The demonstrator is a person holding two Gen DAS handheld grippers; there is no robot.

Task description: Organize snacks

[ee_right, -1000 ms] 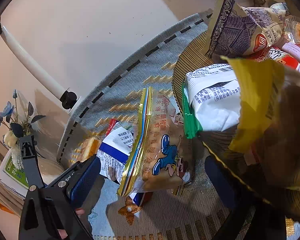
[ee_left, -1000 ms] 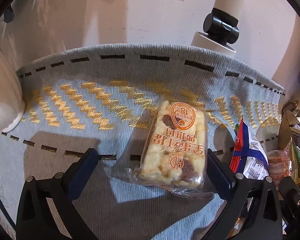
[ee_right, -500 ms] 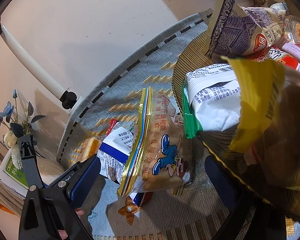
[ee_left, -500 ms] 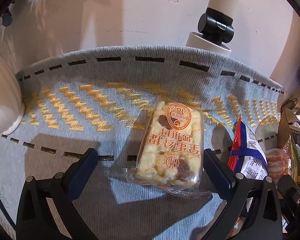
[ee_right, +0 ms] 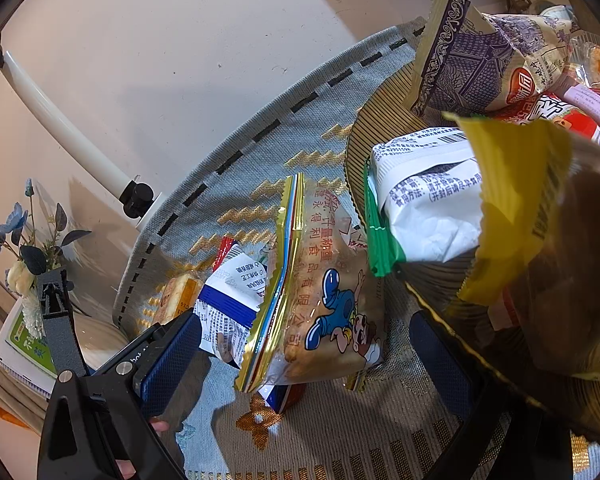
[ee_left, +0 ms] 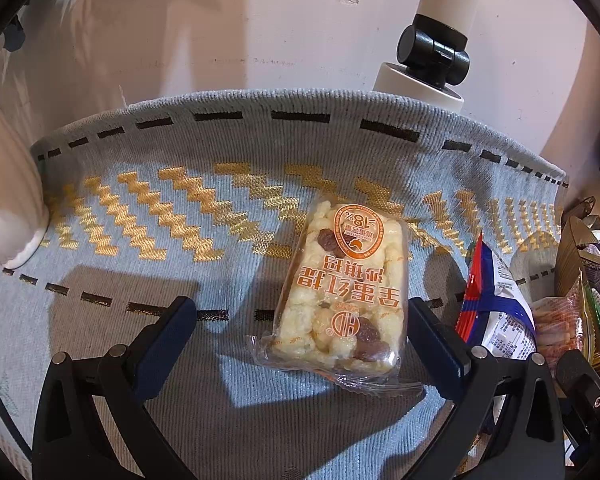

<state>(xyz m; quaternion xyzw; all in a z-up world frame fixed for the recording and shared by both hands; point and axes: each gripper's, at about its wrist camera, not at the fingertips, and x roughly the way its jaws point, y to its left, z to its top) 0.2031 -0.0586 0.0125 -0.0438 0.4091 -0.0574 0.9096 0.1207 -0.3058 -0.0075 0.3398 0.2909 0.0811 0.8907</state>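
A clear-wrapped puffed rice bar with orange print (ee_left: 342, 284) lies on the grey and gold cloth (ee_left: 140, 208). My left gripper (ee_left: 300, 332) is open, its jaws either side of the bar's near end, the right pad close to it. My right gripper (ee_right: 306, 348) is open around a gold-edged cartoon snack bag (ee_right: 320, 292) that stands on edge by a ribbed woven basket (ee_right: 384, 108). A blue and white packet (ee_right: 232, 300) lies behind it and also shows in the left wrist view (ee_left: 496, 304). The rice bar shows small in the right wrist view (ee_right: 178, 294).
The basket holds several packets, among them a purple patterned one (ee_right: 480, 64), a white one (ee_right: 428, 200) and a yellow one (ee_right: 512, 184). A white pole with a black clamp (ee_left: 432, 52) stands behind the cloth. A white vase (ee_left: 4, 200) stands left; flowers (ee_right: 20, 240) show too.
The left gripper has crept forward and slightly right, so the rice bar sits a little lower and more between its jaws. The right gripper and its bag have not moved.
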